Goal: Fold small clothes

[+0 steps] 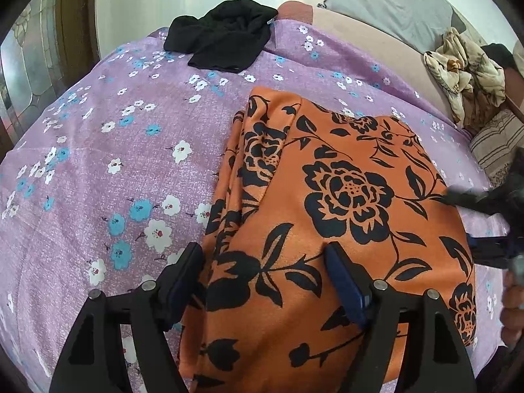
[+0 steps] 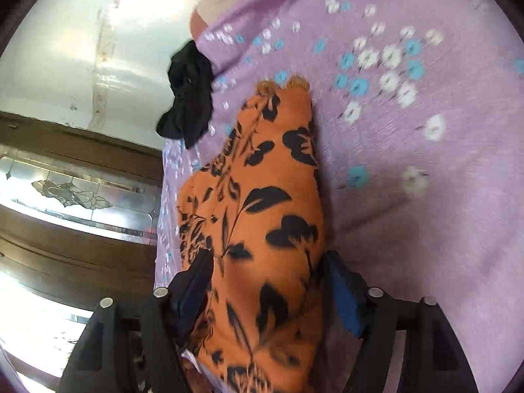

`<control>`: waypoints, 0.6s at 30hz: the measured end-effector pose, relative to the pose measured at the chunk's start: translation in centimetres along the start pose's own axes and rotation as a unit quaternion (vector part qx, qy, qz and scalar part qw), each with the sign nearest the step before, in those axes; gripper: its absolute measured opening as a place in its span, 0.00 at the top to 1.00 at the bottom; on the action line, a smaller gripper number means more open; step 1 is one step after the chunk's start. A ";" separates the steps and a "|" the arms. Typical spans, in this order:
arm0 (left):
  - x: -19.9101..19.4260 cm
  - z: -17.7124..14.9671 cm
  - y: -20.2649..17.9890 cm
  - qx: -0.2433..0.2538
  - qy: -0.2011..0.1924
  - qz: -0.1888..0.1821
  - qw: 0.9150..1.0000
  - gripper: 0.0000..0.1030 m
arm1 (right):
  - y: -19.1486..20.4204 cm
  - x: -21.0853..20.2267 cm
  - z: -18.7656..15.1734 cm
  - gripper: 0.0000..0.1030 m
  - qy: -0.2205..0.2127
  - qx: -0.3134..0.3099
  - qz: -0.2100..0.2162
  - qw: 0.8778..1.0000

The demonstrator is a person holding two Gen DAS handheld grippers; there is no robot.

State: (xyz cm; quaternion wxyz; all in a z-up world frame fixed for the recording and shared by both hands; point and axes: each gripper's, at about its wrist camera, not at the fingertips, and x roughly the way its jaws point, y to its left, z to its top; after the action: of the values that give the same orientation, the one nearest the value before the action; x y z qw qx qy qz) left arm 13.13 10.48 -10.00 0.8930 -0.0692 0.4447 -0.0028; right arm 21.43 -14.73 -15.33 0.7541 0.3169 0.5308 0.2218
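1 lilac flowered bedsheet [image 1: 98,170] carries the folded orange floral garment [image 1: 327,196] and, near the far edge, a black garment [image 1: 222,39]; the left gripper [image 1: 265,262] straddles the orange cloth, jaws wide; the right gripper [image 2: 268,271] brackets it, grip unclear.

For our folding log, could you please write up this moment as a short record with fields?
surface: purple bedsheet with white and blue flowers
garment in work: orange cloth with black flower print, lying partly folded on the sheet
other garment: black cloth, crumpled at the far edge, apart from the orange one
left gripper: jaws wide over the orange cloth's near left edge, nothing pinched
right gripper: jaws part open astride the orange cloth, pads not seen pressing it
background: pale patterned bundle far right
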 end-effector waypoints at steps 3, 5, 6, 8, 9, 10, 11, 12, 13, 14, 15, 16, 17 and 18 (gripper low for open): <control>0.0 0.0 0.0 0.001 0.001 0.000 1.000 0.23 | 3.0 -0.5 -1.4 0.67 -0.013 -0.100 -0.086 0.991; 0.0 0.0 0.0 0.000 0.001 0.002 1.000 0.23 | 5.0 -0.4 -2.1 0.67 -0.029 -0.147 -0.124 0.981; 0.0 0.0 0.0 0.000 0.002 0.002 1.000 0.23 | 4.6 -0.7 -2.4 0.67 -0.029 -0.150 -0.129 0.980; 0.0 0.0 0.0 0.000 0.002 0.002 1.000 0.23 | 3.2 -0.3 -1.7 0.61 -0.022 -0.117 -0.108 0.987; 0.0 0.0 0.0 0.000 0.002 0.001 1.000 0.23 | 2.1 -0.7 -1.4 0.50 -0.026 -0.089 -0.090 0.992; 0.0 0.0 0.0 0.000 0.002 0.000 1.000 0.23 | 1.0 -1.5 -1.1 0.45 -0.039 -0.058 -0.074 0.995; 0.0 0.0 0.0 0.000 0.002 0.001 1.000 0.23 | 0.2 -2.5 -0.9 0.42 -0.056 -0.037 -0.059 0.996; 0.0 0.0 0.0 -0.001 0.002 0.001 1.000 0.23 | -0.7 -3.0 -0.3 0.37 -0.069 -0.012 -0.037 0.997; 0.1 0.0 0.0 -0.001 0.002 0.003 1.000 0.23 | -1.3 -3.1 0.1 0.33 -0.073 0.006 -0.025 0.997; 0.1 0.0 -0.1 -0.001 0.001 0.003 1.000 0.23 | -1.8 -3.1 0.7 0.33 -0.077 0.023 -0.018 0.997; 0.1 0.0 -0.1 -0.001 0.001 0.004 1.000 0.23 | -2.3 -2.6 1.6 0.33 -0.078 0.038 -0.010 0.996; 0.1 0.0 -0.1 -0.001 0.001 0.003 1.000 0.23 | -2.4 -1.8 2.3 0.33 -0.072 0.046 0.000 0.996; 0.1 0.0 0.0 -0.002 0.002 0.002 1.000 0.23 | -2.5 -1.1 3.1 0.33 -0.058 0.052 0.010 0.997; 0.1 0.0 0.0 -0.003 0.002 0.002 1.000 0.23 | -2.2 0.1 3.7 0.43 -0.046 0.048 0.008 0.998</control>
State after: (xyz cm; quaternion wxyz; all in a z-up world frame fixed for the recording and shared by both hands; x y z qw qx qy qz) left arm 13.22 10.47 -10.09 0.8920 -0.0709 0.4465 -0.0001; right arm 25.01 -17.07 -16.09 0.7597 0.3667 0.5031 0.1880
